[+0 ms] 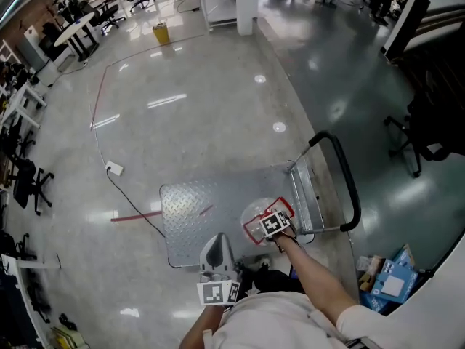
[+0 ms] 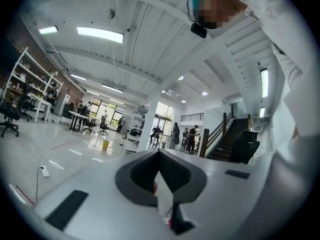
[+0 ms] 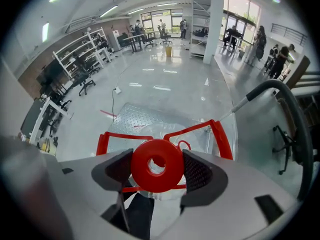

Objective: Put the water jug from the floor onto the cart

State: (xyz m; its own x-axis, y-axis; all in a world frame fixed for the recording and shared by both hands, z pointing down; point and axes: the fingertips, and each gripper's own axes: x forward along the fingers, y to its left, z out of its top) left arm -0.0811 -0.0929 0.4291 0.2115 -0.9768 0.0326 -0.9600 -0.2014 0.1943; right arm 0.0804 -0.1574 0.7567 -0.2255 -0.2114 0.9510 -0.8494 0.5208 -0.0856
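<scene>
**While right gripper [image 3: 156,166] clamps jug cap [image 3: 145,173] over cart, left gripper [image 2: 159,156] hangs closed & empty**

Surroundings: cart [image 1: 196,217] sits lower ctr of head view, w/ a bare checker-plate deck and a black push handle [image 1: 347,177] at its right end. Left of the deck a black cable [image 1: 125,195] runs across the floor from a white power strip [image 1: 114,169]. A red tape line [image 1: 134,217] lies just beside the deck's left edge. Blue boxes [image 1: 392,282] at lower right, an office chair [image 1: 414,137] at the right edge and a yellow bin [image 1: 160,33] at the top are all well apart from the cart.

Pose: person's right forearm [image 1: 312,267] reaches fwd & down from the bottom of the frame to the right gripper, which points down onto the jug top. Its jaws press the round red cap from both sides. The left gripper is held close to the body at bottom ctr, left of the jug. Its own view looks out level across the hall, jaw tips touching, nothing btwn them.

Container: water jug [image 1: 254,215] has a clear body w/ a red carry frame; can't tell whether there's water in it. It is over the deck's near right part, near the handle uprights. Can't tell whether its base rests on the deck.
</scene>
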